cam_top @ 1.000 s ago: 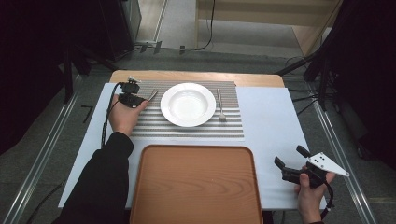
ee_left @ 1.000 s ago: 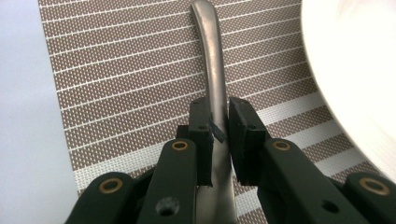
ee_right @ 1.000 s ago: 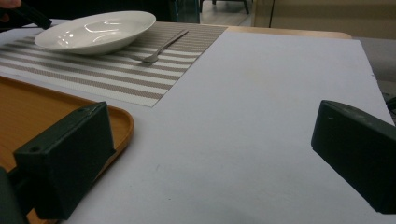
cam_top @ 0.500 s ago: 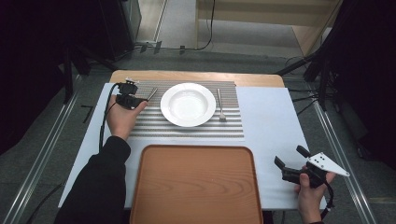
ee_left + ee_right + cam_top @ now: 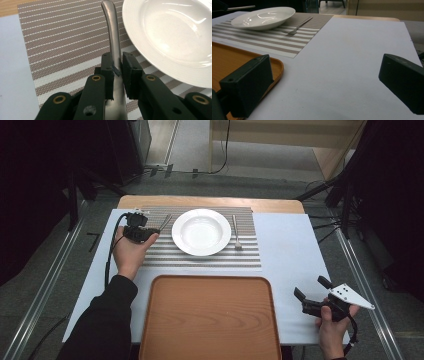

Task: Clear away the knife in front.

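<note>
Left claw (image 5: 117, 67) has closed on the knife handle (image 5: 113, 37) on the placemat (image 5: 62, 45), upper left of the plate (image 5: 201, 231), so lifting can follow; right claw (image 5: 311, 293) remains open, lower right.

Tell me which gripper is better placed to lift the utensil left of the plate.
Left. The left gripper already has its jaws closed around the utensil's handle beside the plate; the right gripper rests open near the tray.

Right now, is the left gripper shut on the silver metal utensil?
Shut: the left gripper pads press both sides of the silver metal utensil.
</note>
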`<control>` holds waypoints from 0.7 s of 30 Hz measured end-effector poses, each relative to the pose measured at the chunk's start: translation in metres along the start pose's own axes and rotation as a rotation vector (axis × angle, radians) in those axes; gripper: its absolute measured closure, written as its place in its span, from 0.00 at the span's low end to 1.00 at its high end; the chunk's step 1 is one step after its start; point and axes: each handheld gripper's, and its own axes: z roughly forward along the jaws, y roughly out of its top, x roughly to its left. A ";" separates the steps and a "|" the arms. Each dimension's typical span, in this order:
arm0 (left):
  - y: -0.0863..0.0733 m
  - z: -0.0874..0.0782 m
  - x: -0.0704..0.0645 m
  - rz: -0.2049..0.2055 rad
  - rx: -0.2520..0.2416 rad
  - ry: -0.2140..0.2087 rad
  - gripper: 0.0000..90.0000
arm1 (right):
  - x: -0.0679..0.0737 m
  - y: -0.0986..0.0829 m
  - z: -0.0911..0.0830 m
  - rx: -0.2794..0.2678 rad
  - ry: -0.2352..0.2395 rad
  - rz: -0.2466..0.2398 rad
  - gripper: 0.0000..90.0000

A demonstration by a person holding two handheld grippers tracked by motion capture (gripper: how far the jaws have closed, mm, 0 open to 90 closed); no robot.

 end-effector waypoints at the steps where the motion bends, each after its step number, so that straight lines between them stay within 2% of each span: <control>1: -0.001 -0.002 -0.001 0.001 -0.004 0.001 0.88 | 0.000 0.000 0.000 0.001 0.000 0.001 0.00; 21: -0.024 -0.031 -0.027 0.051 -0.058 -0.051 0.88 | 0.000 0.000 0.000 -0.002 -0.001 -0.002 0.00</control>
